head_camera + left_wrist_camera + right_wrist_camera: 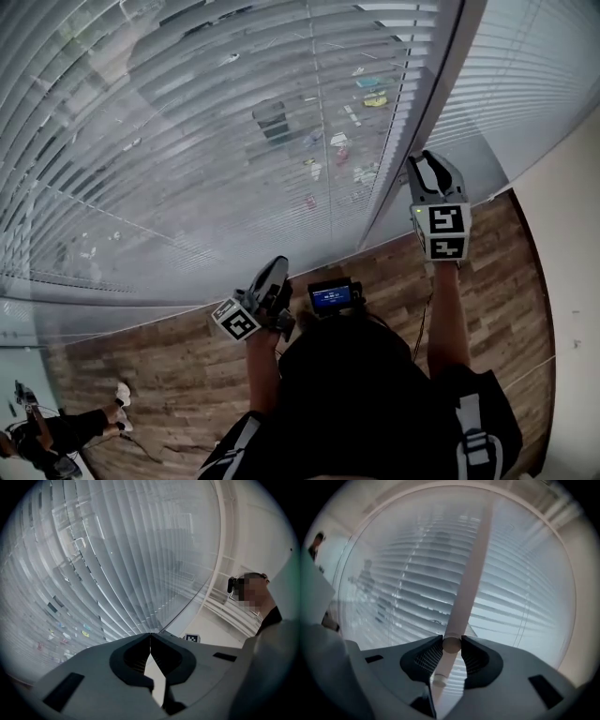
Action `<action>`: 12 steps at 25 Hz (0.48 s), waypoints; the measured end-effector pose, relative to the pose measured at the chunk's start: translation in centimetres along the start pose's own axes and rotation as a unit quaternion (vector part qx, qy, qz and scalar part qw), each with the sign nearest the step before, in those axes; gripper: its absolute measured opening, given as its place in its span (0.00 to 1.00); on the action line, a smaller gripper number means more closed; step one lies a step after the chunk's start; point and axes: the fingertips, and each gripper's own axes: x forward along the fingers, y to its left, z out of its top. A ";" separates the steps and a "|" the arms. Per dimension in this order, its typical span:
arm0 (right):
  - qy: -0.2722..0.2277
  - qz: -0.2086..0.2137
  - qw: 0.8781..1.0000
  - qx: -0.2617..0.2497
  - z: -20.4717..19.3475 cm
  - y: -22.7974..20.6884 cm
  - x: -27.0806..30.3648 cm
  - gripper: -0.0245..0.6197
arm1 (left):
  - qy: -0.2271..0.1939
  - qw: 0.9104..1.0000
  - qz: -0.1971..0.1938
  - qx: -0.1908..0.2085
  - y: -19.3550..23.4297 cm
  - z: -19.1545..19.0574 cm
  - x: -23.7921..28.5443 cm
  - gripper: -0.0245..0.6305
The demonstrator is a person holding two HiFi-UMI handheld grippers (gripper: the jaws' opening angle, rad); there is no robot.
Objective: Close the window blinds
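White horizontal blinds (187, 141), slats part open, pale wand (467, 588) in right tool (451, 644)

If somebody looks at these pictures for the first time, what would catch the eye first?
The wide blinds fill the upper left of the head view, and their slats are open enough that things outside show through. At the right, the right gripper is closed on the pale wand that hangs in front of the blinds. The left gripper is shut and empty, low near the person's waist.

Lowered white blinds (187, 141) — slats open, wand (468, 573) hanging.
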 end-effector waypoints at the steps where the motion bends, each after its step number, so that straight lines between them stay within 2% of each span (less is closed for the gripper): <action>1: -0.004 0.024 0.997 0.070 -0.1 -0.2 0.0 0.24 | 0.000 1.000 0.001 0.000 0.0 0.0 0.0 0.04; 2: -0.008 0.052 0.988 0.146 -0.2 -0.4 0.0 0.24 | 0.000 1.000 0.000 0.000 -0.1 0.1 0.0 0.04; 4: -0.018 0.109 0.951 0.288 -0.6 -0.7 0.1 0.24 | -0.002 1.000 -0.002 0.000 -0.1 0.1 0.0 0.04; 6: -0.028 0.147 0.912 0.382 -0.8 -0.8 0.2 0.24 | -0.002 1.000 -0.004 0.000 0.0 0.0 0.1 0.04; 7: -0.033 0.156 0.899 0.409 -0.8 -0.8 0.2 0.24 | -0.001 1.000 -0.005 0.000 0.1 0.0 0.1 0.04; 8: -0.036 0.160 0.890 0.425 -0.7 -0.8 0.2 0.24 | 0.000 1.000 -0.006 0.000 0.1 -0.1 0.2 0.04; 10: -0.041 0.164 0.883 0.437 -0.7 -0.8 0.1 0.24 | 0.001 1.000 -0.009 -0.001 0.1 -0.1 0.3 0.04; 12: -0.048 0.167 0.890 0.421 -0.5 -0.7 0.1 0.24 | 0.001 1.000 -0.009 -0.001 0.0 -0.1 0.3 0.04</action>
